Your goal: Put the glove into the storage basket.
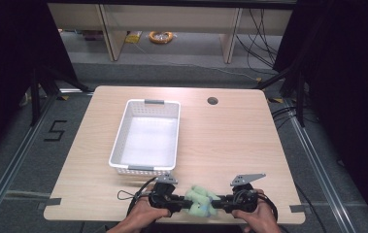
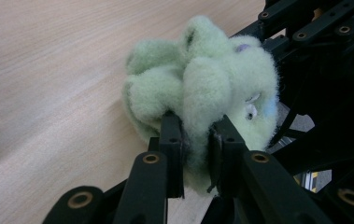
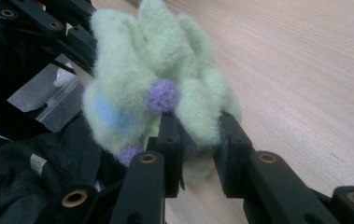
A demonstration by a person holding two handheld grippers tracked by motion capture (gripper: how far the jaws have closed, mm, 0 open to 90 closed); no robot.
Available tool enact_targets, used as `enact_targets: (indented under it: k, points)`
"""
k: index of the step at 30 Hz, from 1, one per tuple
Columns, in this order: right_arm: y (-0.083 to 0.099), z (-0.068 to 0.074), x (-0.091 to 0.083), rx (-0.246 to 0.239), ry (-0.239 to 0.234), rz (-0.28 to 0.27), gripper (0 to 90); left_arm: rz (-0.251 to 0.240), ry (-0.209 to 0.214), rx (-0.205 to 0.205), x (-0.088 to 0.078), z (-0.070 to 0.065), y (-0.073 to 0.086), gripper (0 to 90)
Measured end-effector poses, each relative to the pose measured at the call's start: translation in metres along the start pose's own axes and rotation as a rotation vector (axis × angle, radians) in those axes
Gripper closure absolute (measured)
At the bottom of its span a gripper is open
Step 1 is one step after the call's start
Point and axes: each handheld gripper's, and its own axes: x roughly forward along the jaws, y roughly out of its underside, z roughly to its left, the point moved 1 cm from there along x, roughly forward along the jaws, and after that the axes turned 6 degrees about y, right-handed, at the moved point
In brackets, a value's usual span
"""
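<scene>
I have both the left gripper (image 1: 184, 204) and the right gripper (image 1: 219, 204) clamped on the green plush toy (image 1: 200, 200). To reach the white basket (image 1: 118, 131) cleanly, I should lift both evenly without pulling them apart.

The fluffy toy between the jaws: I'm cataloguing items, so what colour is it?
The fluffy toy is pale green with small purple pom-poms and a light blue patch, clearest in the right gripper view.

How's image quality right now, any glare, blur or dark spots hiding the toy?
High view: glare washes out the white basket floor, surroundings dark, green plush toy small but lit. Left gripper view: toy sharp, even light. Right gripper view: toy crisp, lower-left corner in shadow, far tabletop slightly soft.
</scene>
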Motion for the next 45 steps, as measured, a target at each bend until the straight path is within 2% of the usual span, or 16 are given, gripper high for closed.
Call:
enact_targets:
  k: [2,5,6,7,11,16,19,20,21,23,24,27,35,36,40,45]
  points:
    - [-0.001,0.002,-0.001,0.028,-0.026,0.002,74.8,0.002,0.021,0.001,-0.002,0.0,-0.001,77.2]
    - [-0.004,0.002,-0.005,0.005,-0.001,-0.004,74.8,-0.007,0.012,0.009,-0.004,-0.001,-0.002,77.2]
    - [-0.005,0.005,-0.005,0.023,-0.004,-0.009,74.8,-0.003,0.013,0.012,-0.005,-0.001,-0.003,77.1]
    - [-0.007,0.003,-0.007,-0.01,0.001,-0.01,74.8,-0.014,0.012,0.008,-0.006,-0.003,-0.004,77.1]
    - [-0.012,0.007,-0.012,0.004,-0.011,-0.012,74.8,-0.02,0.019,0.024,-0.013,-0.004,-0.01,77.2]
    - [-0.042,0.015,-0.022,-0.067,0.006,-0.044,74.8,-0.053,0.004,0.051,-0.039,-0.007,-0.027,77.0]
    - [-0.054,0.019,-0.026,-0.08,-0.002,-0.051,74.8,-0.073,-0.013,0.054,-0.051,-0.009,-0.033,77.0]
    - [-0.068,0.025,-0.026,-0.073,-0.03,-0.06,74.8,-0.072,-0.018,0.071,-0.059,-0.008,-0.037,76.9]
    - [-0.073,0.023,-0.026,-0.107,-0.032,-0.072,74.8,-0.085,-0.03,0.064,-0.068,-0.007,-0.041,76.9]
    - [-0.085,0.028,-0.026,-0.096,-0.019,-0.062,74.8,-0.095,-0.031,0.047,-0.078,-0.004,-0.044,76.9]
    - [-0.091,0.028,-0.024,-0.133,-0.025,-0.071,74.8,-0.102,-0.035,0.042,-0.083,-0.002,-0.046,76.9]
    - [-0.107,0.032,-0.021,-0.158,-0.028,-0.069,74.8,-0.112,-0.045,0.042,-0.095,0.002,-0.05,76.9]
    - [-0.141,0.041,-0.013,-0.159,-0.052,-0.063,74.8,-0.131,-0.09,0.043,-0.121,0.012,-0.063,76.9]
    - [-0.146,0.04,-0.01,-0.188,-0.056,-0.076,74.8,-0.128,-0.093,0.044,-0.125,0.015,-0.065,76.9]
    - [-0.171,0.04,-0.002,-0.192,-0.056,-0.065,74.8,-0.14,-0.115,0.024,-0.141,0.029,-0.074,76.9]
    - [-0.186,0.041,0.01,-0.179,-0.055,-0.052,74.8,-0.134,-0.126,0.006,-0.148,0.042,-0.077,76.9]
